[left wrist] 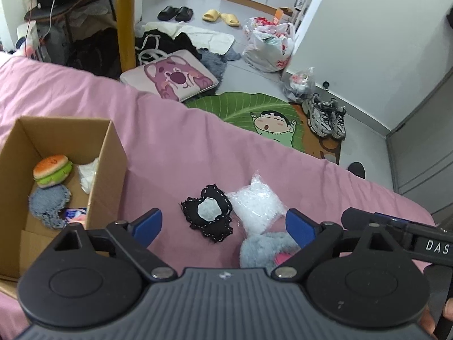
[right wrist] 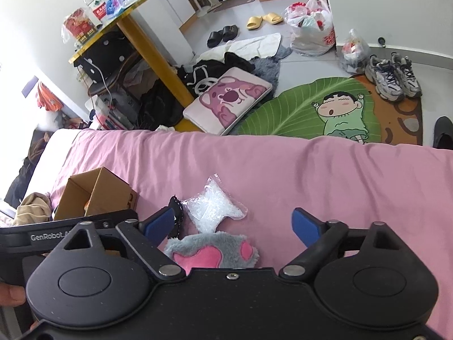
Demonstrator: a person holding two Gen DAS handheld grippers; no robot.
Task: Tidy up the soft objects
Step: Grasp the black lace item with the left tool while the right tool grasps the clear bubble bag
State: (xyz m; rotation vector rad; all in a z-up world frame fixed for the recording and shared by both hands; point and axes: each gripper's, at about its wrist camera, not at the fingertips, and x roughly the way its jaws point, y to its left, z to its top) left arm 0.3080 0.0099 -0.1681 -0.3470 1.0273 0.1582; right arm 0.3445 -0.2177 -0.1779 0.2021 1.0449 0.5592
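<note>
On the pink bedsheet (left wrist: 175, 147) lie a black stitched plush (left wrist: 209, 216), a clear bag of white filling (left wrist: 256, 205) and a grey furry paw with pink pads (left wrist: 262, 250). My left gripper (left wrist: 223, 226) hovers open just above the black plush, nothing between its blue pads. A cardboard box (left wrist: 104, 155) at the left holds a plush burger (left wrist: 52, 170), a grey-blue cloth (left wrist: 49, 204) and a white cloth (left wrist: 89, 177). In the right wrist view my right gripper (right wrist: 236, 225) is open over the bag (right wrist: 215, 211) and the paw (right wrist: 212, 250).
The bed's far edge drops to a floor with a green leaf rug (right wrist: 308, 107), a pink bear cushion (left wrist: 172, 78), sneakers (left wrist: 325, 114), plastic bags (left wrist: 269, 45) and a yellow-legged table (right wrist: 150, 48). A beige cloth (right wrist: 31, 206) lies left of the box (right wrist: 96, 195).
</note>
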